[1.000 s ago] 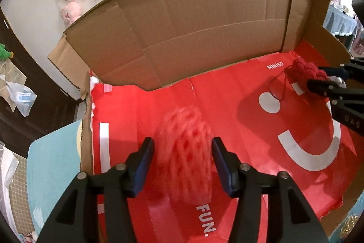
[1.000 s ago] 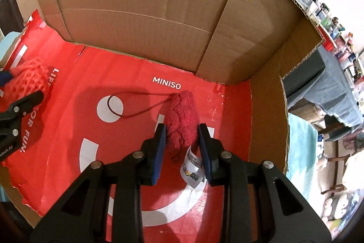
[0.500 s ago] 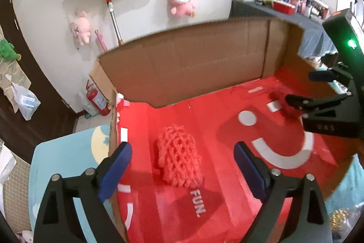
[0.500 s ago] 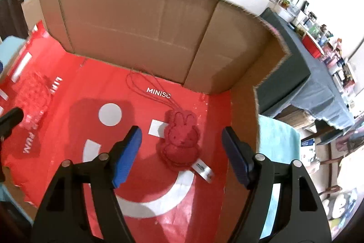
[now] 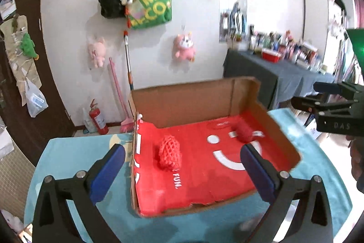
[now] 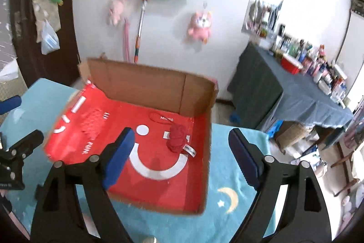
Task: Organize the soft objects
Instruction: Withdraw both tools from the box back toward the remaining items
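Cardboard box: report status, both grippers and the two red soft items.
Left gripper and right gripper open, empty, jaws just opened. Red mesh item and red knitted plush lying apart inside cardboard box. Nothing in the way.

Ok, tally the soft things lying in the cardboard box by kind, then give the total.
Red mesh foam sleeve: 1
Red bunny plush with tag: 1
Total in the cardboard box: 2
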`<state>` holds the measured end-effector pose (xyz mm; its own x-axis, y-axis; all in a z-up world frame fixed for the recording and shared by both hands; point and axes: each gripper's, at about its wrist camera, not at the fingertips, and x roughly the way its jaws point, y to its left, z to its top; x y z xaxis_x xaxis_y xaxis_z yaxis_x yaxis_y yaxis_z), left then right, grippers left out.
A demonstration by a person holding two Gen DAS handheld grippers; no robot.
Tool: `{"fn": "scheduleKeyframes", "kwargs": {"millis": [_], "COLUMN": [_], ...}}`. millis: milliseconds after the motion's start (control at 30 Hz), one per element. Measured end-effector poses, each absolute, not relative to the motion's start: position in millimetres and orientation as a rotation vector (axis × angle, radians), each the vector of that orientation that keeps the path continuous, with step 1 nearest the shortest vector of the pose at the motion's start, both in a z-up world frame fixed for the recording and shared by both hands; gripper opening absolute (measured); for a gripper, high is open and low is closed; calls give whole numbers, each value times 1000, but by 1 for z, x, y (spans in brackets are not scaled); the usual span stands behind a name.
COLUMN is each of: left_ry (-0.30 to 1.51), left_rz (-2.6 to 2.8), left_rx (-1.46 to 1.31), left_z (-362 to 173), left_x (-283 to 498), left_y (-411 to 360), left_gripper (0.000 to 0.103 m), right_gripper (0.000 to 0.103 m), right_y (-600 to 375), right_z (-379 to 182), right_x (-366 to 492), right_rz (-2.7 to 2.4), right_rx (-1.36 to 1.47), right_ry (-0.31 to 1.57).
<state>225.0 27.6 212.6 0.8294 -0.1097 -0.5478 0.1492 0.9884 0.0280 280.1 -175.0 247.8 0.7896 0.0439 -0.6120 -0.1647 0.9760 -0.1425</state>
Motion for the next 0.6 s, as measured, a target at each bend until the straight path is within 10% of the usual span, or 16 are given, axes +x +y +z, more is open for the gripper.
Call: {"fn": "scheduleKeyframes", "kwargs": {"millis": [600], "left_ry": [326], "left_rz": [-175], "left_rx": [-9], "left_z": [232], "left_x": [65], "left_y": [28], "left_gripper": [103], "right_gripper": [97], "right_y": [-199], "right_z": [278], "right_x": [82], "right_rz": [137], "right_rx": [-173], "right_ry": [388]}}
